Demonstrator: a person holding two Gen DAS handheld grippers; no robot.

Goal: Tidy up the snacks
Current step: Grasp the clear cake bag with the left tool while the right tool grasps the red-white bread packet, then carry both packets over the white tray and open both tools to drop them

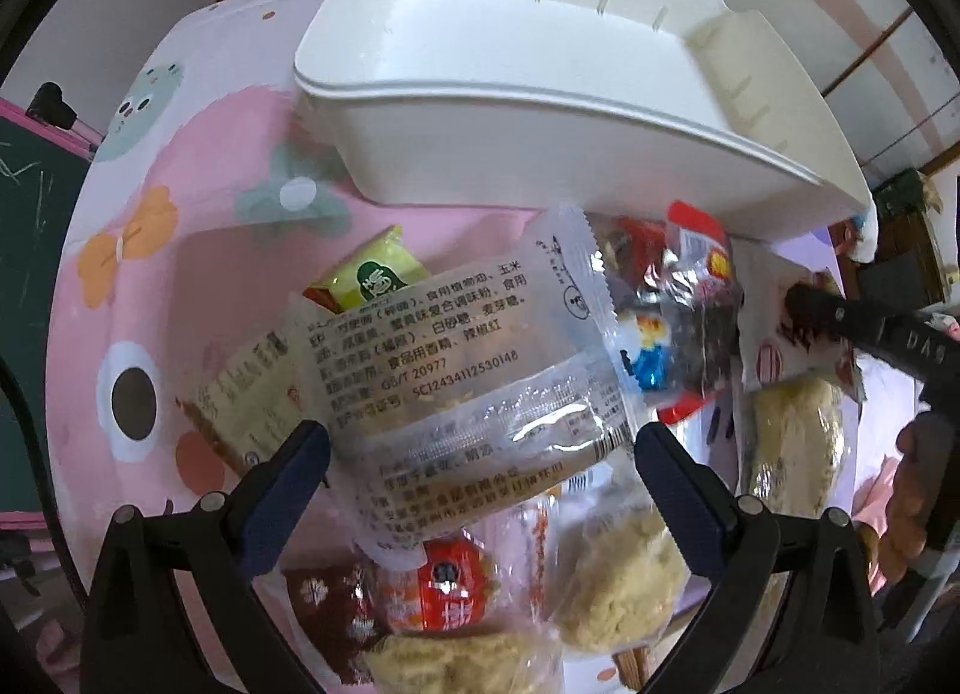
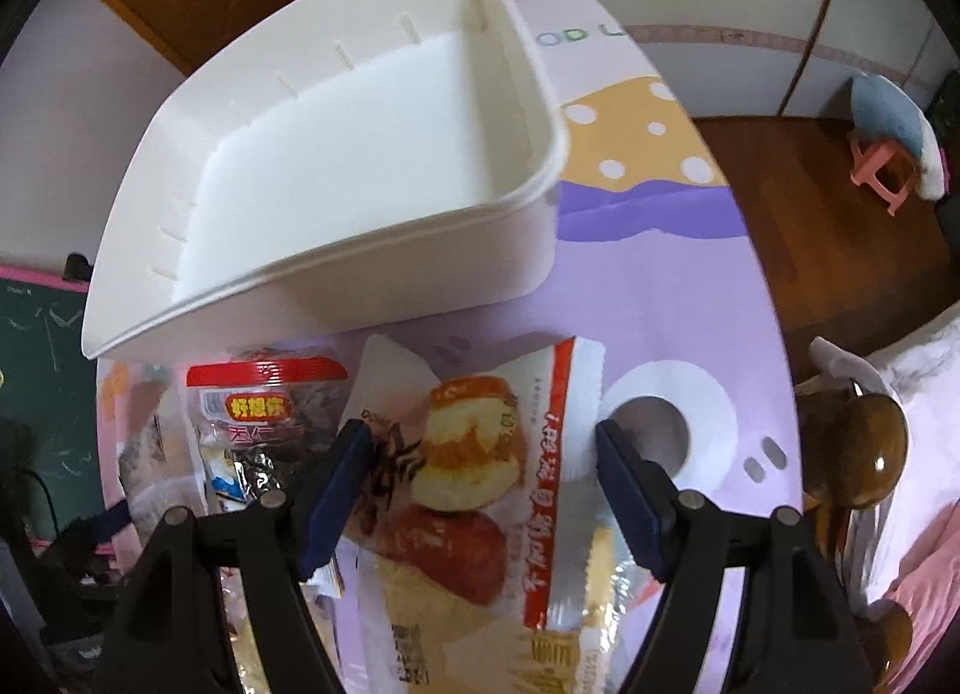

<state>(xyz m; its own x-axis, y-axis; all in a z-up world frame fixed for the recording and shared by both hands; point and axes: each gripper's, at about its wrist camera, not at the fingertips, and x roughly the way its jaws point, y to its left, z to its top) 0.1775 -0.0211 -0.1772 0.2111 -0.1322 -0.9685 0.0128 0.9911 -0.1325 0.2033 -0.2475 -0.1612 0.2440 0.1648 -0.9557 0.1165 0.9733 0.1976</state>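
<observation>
A white plastic bin point(image 1: 540, 112) stands empty at the far side of the table; it also shows in the right wrist view point(image 2: 336, 196). My left gripper point(image 1: 480, 454) is open, its jaws on either side of a clear snack packet with black print point(image 1: 456, 370) that lies on a pile of snacks. My right gripper point(image 2: 480, 472) is open around a white and red pastry packet point(image 2: 474, 484). A red-topped packet of dark snacks point(image 2: 264, 412) lies to its left, also seen in the left wrist view point(image 1: 690, 298). The right gripper's finger point(image 1: 864, 328) shows at the right of the left wrist view.
Several snack packets lie on the patterned pink and purple tablecloth point(image 1: 198, 202): a yellow-green one point(image 1: 378, 274), pale noodle cakes point(image 1: 618, 574), a red-orange one point(image 1: 444, 586). A green chalkboard point(image 2: 36, 370) stands left. A pink stool point(image 2: 882, 172) and wooden floor lie to the right.
</observation>
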